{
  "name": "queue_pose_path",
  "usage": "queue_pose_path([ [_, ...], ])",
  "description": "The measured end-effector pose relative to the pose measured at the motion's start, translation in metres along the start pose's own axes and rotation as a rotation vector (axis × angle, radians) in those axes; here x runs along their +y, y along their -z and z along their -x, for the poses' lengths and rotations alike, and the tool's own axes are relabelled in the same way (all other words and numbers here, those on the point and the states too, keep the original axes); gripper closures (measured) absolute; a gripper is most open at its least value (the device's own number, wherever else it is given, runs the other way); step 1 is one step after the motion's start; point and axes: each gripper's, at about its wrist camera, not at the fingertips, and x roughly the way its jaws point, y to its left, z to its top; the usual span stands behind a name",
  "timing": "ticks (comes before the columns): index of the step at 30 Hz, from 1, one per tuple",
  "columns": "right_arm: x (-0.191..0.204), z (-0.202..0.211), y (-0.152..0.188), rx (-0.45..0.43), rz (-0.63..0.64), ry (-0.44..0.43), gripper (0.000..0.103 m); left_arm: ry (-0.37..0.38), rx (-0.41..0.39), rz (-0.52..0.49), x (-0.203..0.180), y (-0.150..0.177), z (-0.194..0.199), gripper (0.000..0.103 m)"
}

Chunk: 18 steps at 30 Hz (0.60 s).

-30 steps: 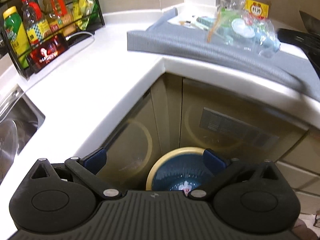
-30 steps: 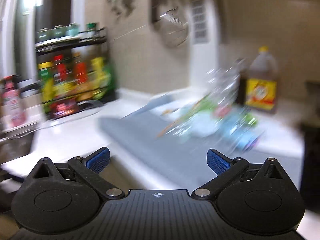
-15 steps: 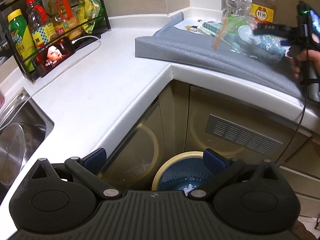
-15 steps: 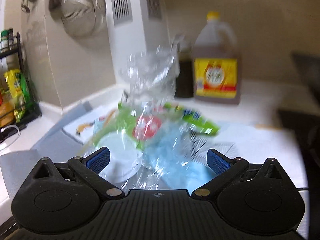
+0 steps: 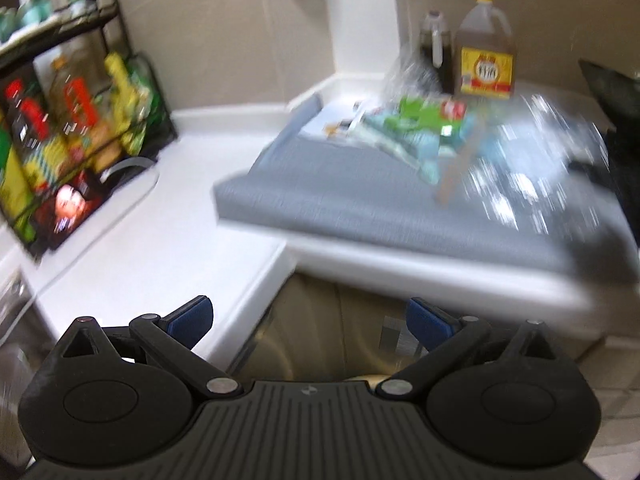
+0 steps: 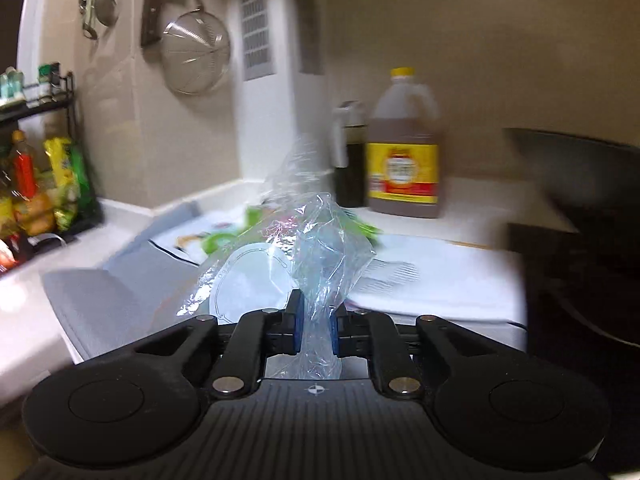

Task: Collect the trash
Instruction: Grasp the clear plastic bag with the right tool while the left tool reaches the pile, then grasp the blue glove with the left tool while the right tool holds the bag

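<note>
The right gripper (image 6: pixel 314 322) is seen with its blue-padded jaws clenched on a twisted neck of thin, crinkled clear plastic film (image 6: pixel 320 248), which rises between the pads and spreads out at twelve o'clock. This film belongs to a heap of trash on the grey, fine-ribbed mat (image 5: pixel 360 196) covering the white tabletop (image 5: pixel 132 248); a round white lid (image 6: pixel 252 280) lies just at ten o'clock of the jaws, and glossy green wrappers (image 6: pixel 218 240) are seen beyond it on printed paper. A squat, amber-filled plastic jug (image 6: pixel 404 148) with a yellow cap and label stands at one o'clock, beside a slim dark bottle (image 6: pixel 350 156). A domed wire-mesh strainer (image 6: pixel 196 56) hangs on the beige wall. The left gripper (image 5: pixel 308 318) is held with jaws released and wide apart, nothing between them, above the tabletop's smooth rounded corner; the blurred trash heap (image 5: pixel 432 132) lies at one o'clock of it.
</note>
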Motion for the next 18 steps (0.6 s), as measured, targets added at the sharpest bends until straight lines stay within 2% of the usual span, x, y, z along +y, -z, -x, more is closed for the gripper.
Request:
queue_pose_path([
  [4, -0.017, 0.015, 0.016, 0.028, -0.023, 0.047, 0.089, 0.058, -0.014, 0.021, -0.017, -0.044, -0.026, 0.0],
  [7, -0.022, 0.025, 0.025, 0.042, -0.025, 0.071, 0.089, 0.132, -0.019, 0.022, -0.038, -0.073, -0.044, 0.0],
  [11, -0.025, 0.039, 0.035, 0.069, -0.007, 0.058, 0.089, 0.226, -0.012, 0.014, -0.072, -0.107, -0.071, 0.0],
  [14, -0.03, 0.046, 0.04, 0.081, 0.003, 0.058, 0.089, 0.283, 0.019, 0.022, -0.099, -0.131, -0.099, 0.0],
  [18, -0.043, 0.046, 0.039, 0.087, -0.032, 0.081, 0.089, 0.301, 0.101, 0.019, -0.137, -0.156, -0.144, 0.0],
])
